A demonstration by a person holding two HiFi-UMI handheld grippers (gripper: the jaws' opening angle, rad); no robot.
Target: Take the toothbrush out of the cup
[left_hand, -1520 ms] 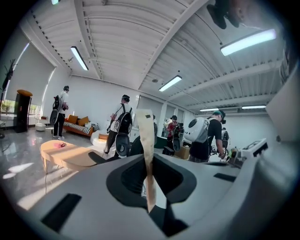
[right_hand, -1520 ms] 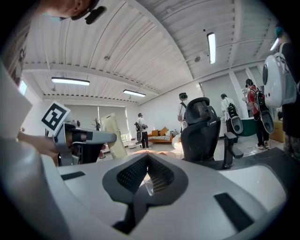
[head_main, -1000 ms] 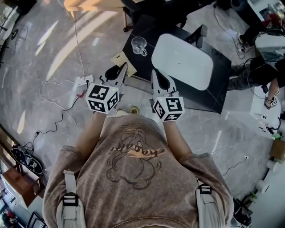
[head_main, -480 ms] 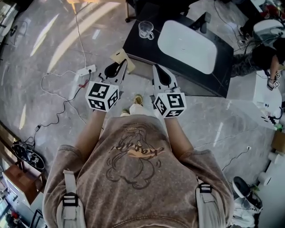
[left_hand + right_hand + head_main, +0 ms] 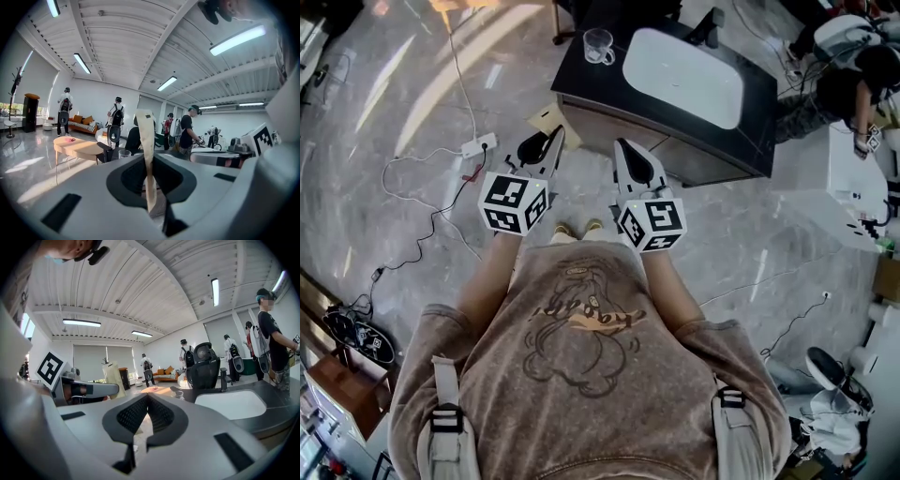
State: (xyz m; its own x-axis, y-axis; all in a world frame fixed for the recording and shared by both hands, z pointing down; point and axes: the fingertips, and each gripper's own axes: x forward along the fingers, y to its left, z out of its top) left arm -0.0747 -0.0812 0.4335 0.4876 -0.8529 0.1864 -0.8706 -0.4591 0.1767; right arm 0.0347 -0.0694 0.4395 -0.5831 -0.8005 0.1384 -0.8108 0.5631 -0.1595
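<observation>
A clear glass cup (image 5: 598, 44) stands on the dark table (image 5: 591, 89) ahead of me, and I see nothing in it. Both grippers are held level in front of my chest, short of the table's near edge. My left gripper (image 5: 549, 141) is shut on a flat beige strip (image 5: 145, 131) that stands upright between its jaws; I cannot tell whether it is the toothbrush. The strip also shows in the right gripper view (image 5: 112, 376). My right gripper (image 5: 624, 150) is shut, its ribbed pads (image 5: 161, 416) meeting at the tips with nothing between them.
A white oblong tray (image 5: 682, 77) lies on the table beside the cup. A power strip (image 5: 478, 145) with cables lies on the floor at the left. A black office chair (image 5: 206, 366) stands behind the table. Several people stand further off, one at the right (image 5: 862, 75).
The table with the cup and tray has drifted toward the top of the head view, farther from me. Both grippers keep their pose, and the left one still holds the beige strip.
</observation>
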